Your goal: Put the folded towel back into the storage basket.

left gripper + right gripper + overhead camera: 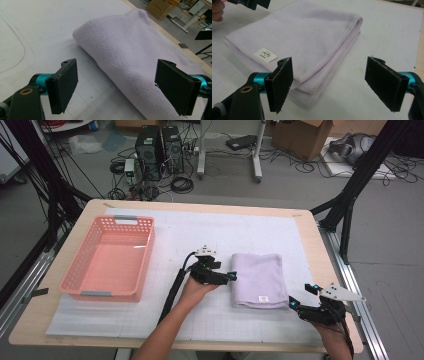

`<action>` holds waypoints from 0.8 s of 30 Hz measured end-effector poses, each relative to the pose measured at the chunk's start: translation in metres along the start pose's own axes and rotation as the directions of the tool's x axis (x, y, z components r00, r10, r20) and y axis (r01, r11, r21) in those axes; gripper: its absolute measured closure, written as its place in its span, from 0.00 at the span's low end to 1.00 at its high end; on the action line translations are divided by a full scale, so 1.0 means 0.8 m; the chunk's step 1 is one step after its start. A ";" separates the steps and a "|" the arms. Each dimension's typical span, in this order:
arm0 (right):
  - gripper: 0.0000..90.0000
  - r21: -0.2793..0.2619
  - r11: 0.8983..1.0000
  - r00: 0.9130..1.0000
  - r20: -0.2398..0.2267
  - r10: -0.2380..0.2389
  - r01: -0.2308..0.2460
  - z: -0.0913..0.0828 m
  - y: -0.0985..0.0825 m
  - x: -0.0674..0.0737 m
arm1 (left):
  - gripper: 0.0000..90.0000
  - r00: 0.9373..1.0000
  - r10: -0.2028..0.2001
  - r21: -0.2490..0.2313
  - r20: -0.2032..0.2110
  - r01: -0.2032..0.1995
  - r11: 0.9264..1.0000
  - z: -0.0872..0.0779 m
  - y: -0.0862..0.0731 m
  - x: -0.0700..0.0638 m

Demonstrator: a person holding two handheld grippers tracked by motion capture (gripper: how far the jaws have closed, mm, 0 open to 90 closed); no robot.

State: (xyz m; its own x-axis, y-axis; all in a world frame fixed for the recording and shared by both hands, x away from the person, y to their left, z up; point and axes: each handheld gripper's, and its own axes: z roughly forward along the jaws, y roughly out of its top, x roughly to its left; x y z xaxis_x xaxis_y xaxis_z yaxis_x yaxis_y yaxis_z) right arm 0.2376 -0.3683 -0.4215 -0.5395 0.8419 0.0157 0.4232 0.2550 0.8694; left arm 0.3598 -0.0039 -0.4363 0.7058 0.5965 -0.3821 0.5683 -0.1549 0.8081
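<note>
- The folded towel (257,279) lies flat on the tabletop (310,240), roughly in the middle and a bit toward 3 o'clock, with its label on the near edge. The pink basket (107,257) sits empty, well apart at 9 o'clock.
- The left gripper (231,276) is right at the towel's 9 o'clock edge, jaws spread wide, nothing in them. In the left gripper view the folded edge runs right between them.
- The right gripper (295,301) hangs near the towel's 5 o'clock corner, jaws also wide and empty, with that corner just ahead in its own view.
- Looks like the approach step: both lining up for a grab, no grip yet.
- Next move probably calls for sliding a lower jaw under all layers at once, then closing, so the fold doesn't fall open when lifted.
</note>
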 end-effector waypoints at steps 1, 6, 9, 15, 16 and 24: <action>0.24 0.004 1.000 1.000 -0.002 -0.002 0.002 0.000 0.000 0.000 | 0.21 1.000 -0.001 0.006 0.000 0.001 1.000 0.004 0.001 -0.001; 0.24 0.008 1.000 1.000 -0.007 -0.013 0.013 0.004 0.000 0.002 | 0.21 1.000 -0.021 0.042 0.006 0.020 0.999 0.024 0.004 -0.006; 0.24 0.009 1.000 1.000 -0.008 -0.010 0.010 0.003 0.000 0.002 | 0.22 1.000 -0.019 0.062 0.010 0.019 0.998 0.035 0.004 -0.011; 0.24 0.004 1.000 1.000 -0.009 -0.001 0.001 0.002 -0.001 0.001 | 0.26 0.999 -0.047 0.092 0.010 0.046 0.995 0.048 0.001 -0.014; 0.24 0.004 1.000 1.000 -0.009 -0.001 0.001 0.002 -0.001 0.001 | 0.26 0.999 -0.050 0.098 0.012 0.048 0.994 0.050 0.000 -0.015; 0.24 0.010 1.000 1.000 -0.013 -0.002 0.002 0.003 -0.001 0.001 | 0.34 0.999 -0.048 0.114 0.024 0.045 0.992 0.056 -0.003 -0.015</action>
State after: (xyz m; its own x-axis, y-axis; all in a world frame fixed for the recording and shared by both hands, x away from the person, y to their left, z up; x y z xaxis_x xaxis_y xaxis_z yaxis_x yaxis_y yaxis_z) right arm 0.2387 -0.3669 -0.4236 -0.5496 0.8352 0.0201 0.4291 0.2616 0.8646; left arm 0.3689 -0.0459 -0.4537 0.6879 0.5842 -0.4307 0.6437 -0.2168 0.7339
